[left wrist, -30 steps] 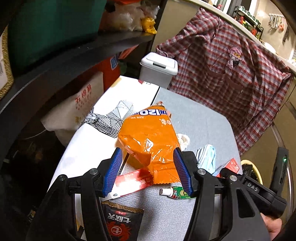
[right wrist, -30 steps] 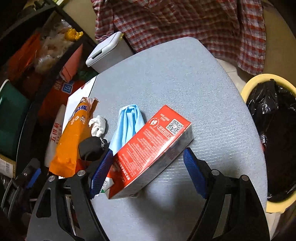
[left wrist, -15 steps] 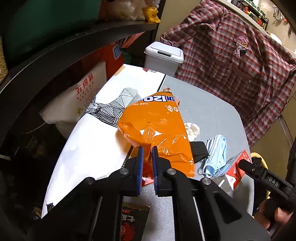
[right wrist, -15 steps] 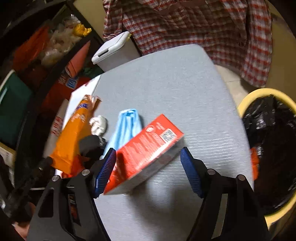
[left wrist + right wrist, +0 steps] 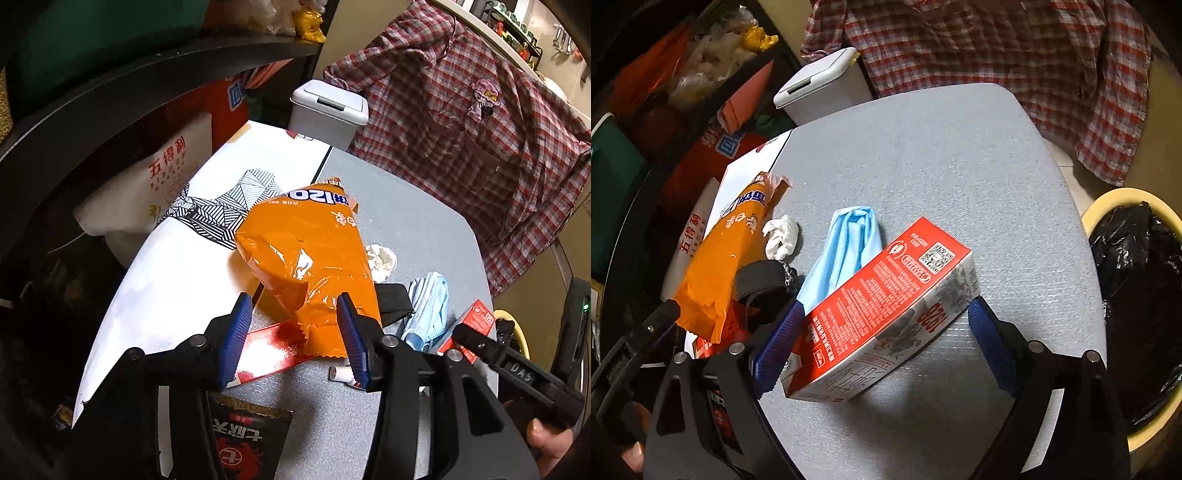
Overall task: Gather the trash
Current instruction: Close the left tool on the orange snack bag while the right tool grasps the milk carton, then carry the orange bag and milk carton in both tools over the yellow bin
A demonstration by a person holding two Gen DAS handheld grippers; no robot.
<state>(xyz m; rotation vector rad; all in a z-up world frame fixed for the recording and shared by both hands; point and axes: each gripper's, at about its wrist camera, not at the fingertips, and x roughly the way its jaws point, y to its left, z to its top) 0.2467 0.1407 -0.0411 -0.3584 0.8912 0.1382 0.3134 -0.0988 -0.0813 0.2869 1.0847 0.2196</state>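
An orange snack bag [image 5: 310, 258] lies on the grey table [image 5: 413, 221]; it also shows in the right wrist view [image 5: 716, 266]. My left gripper [image 5: 293, 336] is open, its blue pads either side of the bag's lower corner. A red and white carton [image 5: 886, 314] lies on the table, also seen in the left wrist view [image 5: 469, 328]. My right gripper [image 5: 882, 343] is open around the carton, not clamping it. A blue face mask [image 5: 846, 251], a crumpled white tissue [image 5: 781, 236] and a black strap [image 5: 761, 277] lie between the bag and the carton.
A yellow bin with a black liner [image 5: 1137, 295] stands right of the table. A white lidded bin [image 5: 328, 107] stands behind it. A red wrapper [image 5: 266, 354], a black packet [image 5: 240, 439] and a small tube [image 5: 341, 374] lie near. A plaid shirt [image 5: 461, 122] hangs behind.
My left gripper was open, shut half a second ago, and now stands open again around the orange bag's corner. My right gripper stayed open around the carton.
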